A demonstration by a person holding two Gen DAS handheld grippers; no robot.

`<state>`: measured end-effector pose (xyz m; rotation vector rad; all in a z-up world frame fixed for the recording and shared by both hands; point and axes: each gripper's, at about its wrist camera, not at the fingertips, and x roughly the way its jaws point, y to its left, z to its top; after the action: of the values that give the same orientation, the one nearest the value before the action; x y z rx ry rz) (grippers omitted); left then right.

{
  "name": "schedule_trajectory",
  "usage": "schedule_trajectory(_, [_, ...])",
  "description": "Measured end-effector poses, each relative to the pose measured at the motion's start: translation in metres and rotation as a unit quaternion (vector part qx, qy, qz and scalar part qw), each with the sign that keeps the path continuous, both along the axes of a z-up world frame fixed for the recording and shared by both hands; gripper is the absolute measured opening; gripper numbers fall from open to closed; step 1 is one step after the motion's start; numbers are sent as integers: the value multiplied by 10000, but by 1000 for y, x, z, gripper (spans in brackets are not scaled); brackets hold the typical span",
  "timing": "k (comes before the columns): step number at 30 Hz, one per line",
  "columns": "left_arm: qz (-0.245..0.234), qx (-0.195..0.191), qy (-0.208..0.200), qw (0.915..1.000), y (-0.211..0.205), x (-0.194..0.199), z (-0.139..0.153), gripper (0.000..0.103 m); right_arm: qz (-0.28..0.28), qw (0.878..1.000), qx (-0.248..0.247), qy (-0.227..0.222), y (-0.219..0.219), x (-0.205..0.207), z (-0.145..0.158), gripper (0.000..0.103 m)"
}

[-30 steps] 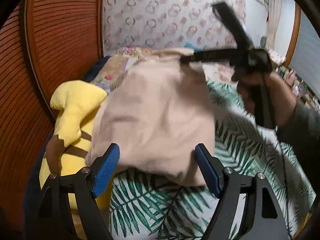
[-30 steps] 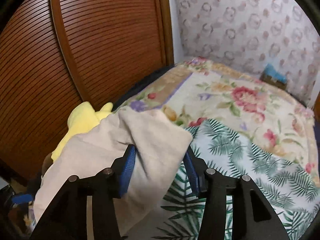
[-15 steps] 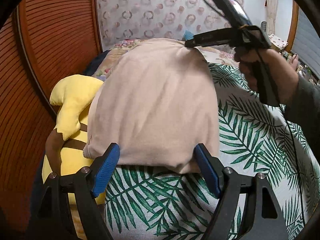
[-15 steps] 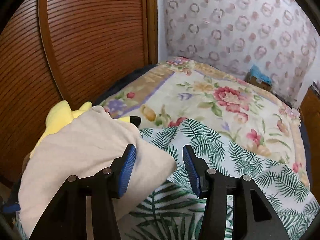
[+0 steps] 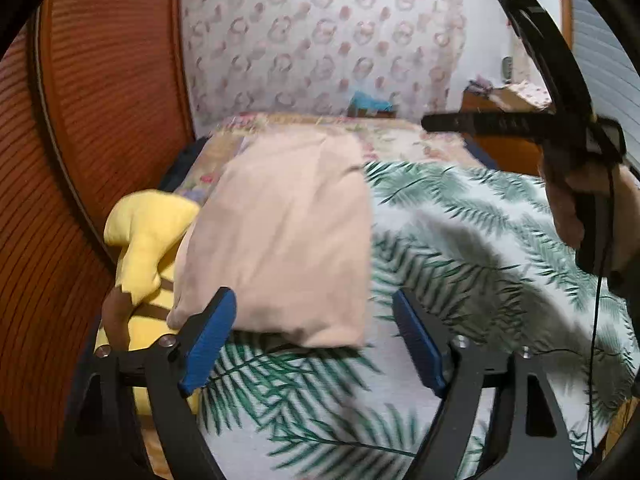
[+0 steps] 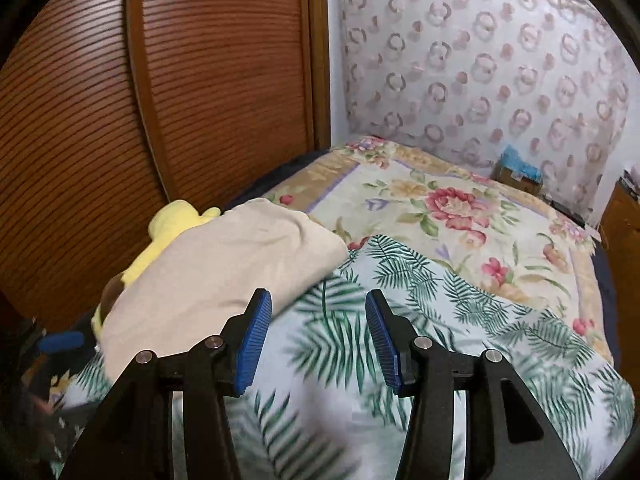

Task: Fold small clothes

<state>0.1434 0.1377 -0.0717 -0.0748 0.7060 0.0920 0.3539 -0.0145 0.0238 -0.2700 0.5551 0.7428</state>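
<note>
Lying folded at centre-left of both views, the beige garment [image 5: 288, 236] rests on the fern-print cover [image 5: 460, 240] against a yellow plush toy [image 5: 148, 232] — the left gripper [image 5: 314, 340], jaws opening, and the right gripper [image 6: 318, 344], parted, both hold nothing.

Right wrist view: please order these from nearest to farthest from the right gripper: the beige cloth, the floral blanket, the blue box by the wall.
1. Beige cloth, just left of the right gripper.
2. Floral blanket, ahead, mid-bed.
3. Blue box, far right, by the wall.
</note>
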Motion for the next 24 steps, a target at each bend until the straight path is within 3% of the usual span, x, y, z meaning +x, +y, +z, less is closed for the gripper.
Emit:
schedule_trajectory(2, [-80,43,-209,9997,-10,-8,11,88,-28,10000,49,-26,-15,-15,2,51])
schedule_trajectory(8, [-53,122,-812,9966,-32,-31,44,89,-190,9993,264,-170,-64,-62,8,53])
schedule_trajectory(18, [-221,131,-1008,9946,-70,-53,71,89,-651,9945,648,-499,-133,-138,8,77])
schedule_trajectory(24, [-393,315,-1127,9924,-109,-66,77,89,-956,9906,720,-659,-155,-184,1,77])
